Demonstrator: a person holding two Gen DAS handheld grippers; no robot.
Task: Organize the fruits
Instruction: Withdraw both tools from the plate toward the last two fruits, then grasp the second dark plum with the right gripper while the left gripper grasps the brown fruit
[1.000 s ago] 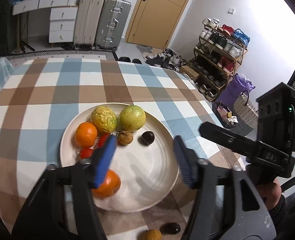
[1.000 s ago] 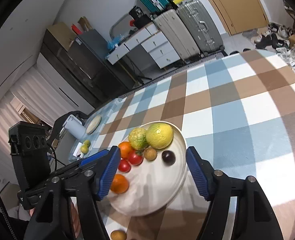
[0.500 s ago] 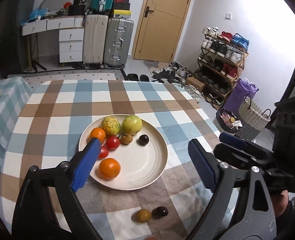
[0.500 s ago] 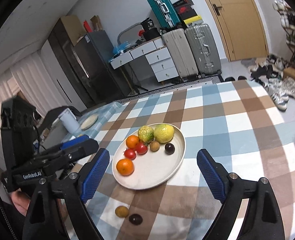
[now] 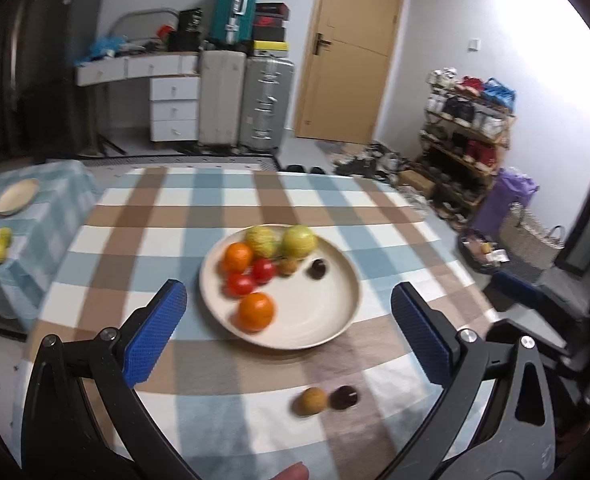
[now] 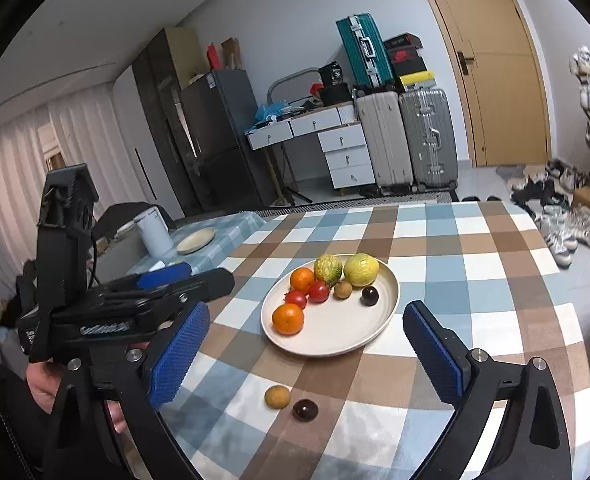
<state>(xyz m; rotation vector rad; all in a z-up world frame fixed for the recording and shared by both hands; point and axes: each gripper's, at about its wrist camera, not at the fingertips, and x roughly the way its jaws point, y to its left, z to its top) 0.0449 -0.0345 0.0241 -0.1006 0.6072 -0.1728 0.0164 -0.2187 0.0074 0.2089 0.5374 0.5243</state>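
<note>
I held both grippers, left (image 5: pixel 289 336) and right (image 6: pixel 307 354), spread wide and empty above the table (image 6: pixel 495 280). Two small fruits, brown (image 6: pixel 276 396) and dark (image 6: pixel 305 410), lay near its front edge, just short of the plate (image 6: pixel 335 340).

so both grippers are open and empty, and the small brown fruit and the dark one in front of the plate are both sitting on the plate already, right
Not quite. The small brown fruit and the dark fruit lie on the tablecloth, in front of the plate, not on it; the right wrist view shows this. Left gripper and right gripper are open and empty.
</note>
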